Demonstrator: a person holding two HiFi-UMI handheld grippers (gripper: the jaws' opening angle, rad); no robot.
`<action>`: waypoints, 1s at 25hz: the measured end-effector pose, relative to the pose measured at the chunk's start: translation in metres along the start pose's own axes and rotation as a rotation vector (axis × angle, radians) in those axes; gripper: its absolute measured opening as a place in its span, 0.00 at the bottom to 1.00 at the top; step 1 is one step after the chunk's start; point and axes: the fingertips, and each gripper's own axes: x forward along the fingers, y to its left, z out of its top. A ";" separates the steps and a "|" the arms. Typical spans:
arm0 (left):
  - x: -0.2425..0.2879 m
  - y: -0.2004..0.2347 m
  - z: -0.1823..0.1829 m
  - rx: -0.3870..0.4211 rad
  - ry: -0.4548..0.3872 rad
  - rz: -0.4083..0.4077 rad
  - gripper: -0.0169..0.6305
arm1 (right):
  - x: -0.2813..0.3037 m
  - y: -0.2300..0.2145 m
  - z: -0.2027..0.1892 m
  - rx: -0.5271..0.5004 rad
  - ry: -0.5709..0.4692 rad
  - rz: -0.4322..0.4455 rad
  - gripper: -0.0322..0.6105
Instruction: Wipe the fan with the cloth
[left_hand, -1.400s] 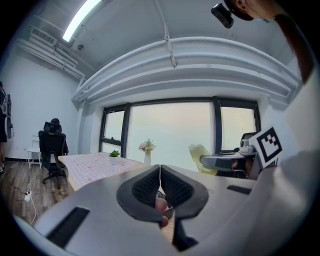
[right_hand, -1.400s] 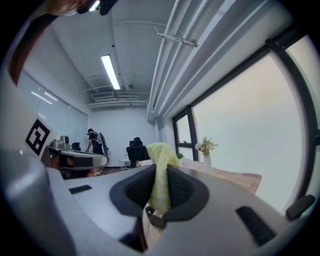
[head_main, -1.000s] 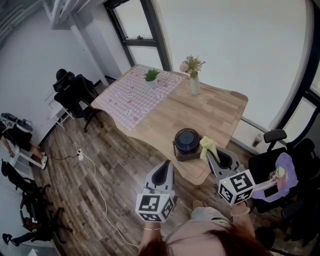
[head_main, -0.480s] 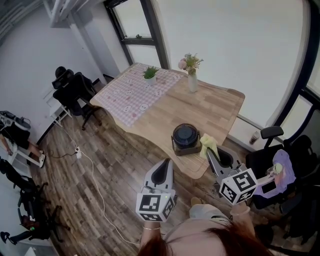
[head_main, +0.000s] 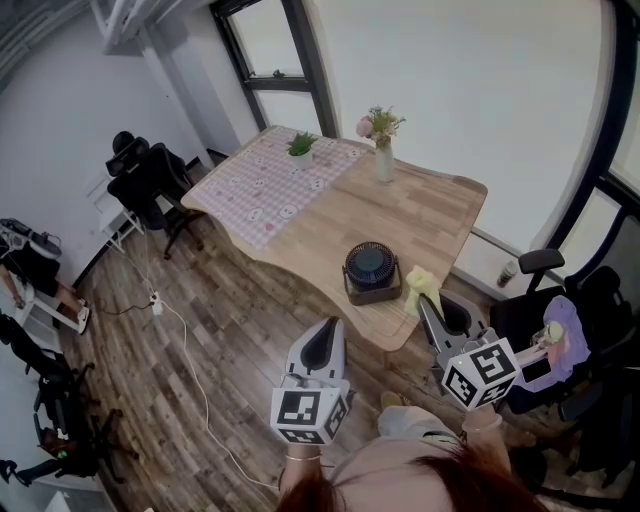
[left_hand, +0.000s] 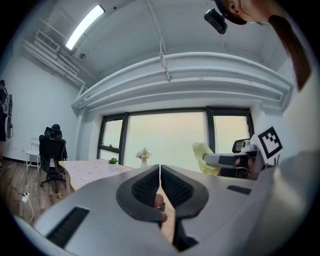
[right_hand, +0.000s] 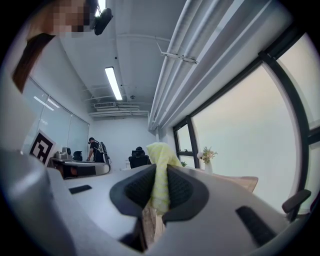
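On the near edge of the wooden table (head_main: 440, 215): fan (head_main: 371, 270), upright. Right gripper (head_main: 428, 302) is clamped on the yellow cloth (head_main: 419, 287), just right of the fan. Left gripper (head_main: 333, 328) hangs nearer, over the floor (head_main: 230, 330), jaws pressed together with nothing between them.

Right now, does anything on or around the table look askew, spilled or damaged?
Nothing stands out. The fan sits on the table near its front edge. The vase and potted plant stand upright at the far end. The yellow cloth is clamped in the right gripper. The left gripper is shut and empty.
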 end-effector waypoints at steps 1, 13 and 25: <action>-0.003 -0.001 0.000 -0.001 -0.003 0.002 0.05 | -0.002 0.002 0.000 -0.006 -0.001 0.002 0.13; -0.032 -0.017 -0.004 0.013 -0.010 0.013 0.05 | -0.027 0.022 0.003 -0.037 -0.011 0.015 0.13; -0.055 -0.038 -0.005 0.004 -0.013 -0.017 0.05 | -0.055 0.036 0.010 -0.061 -0.025 0.016 0.13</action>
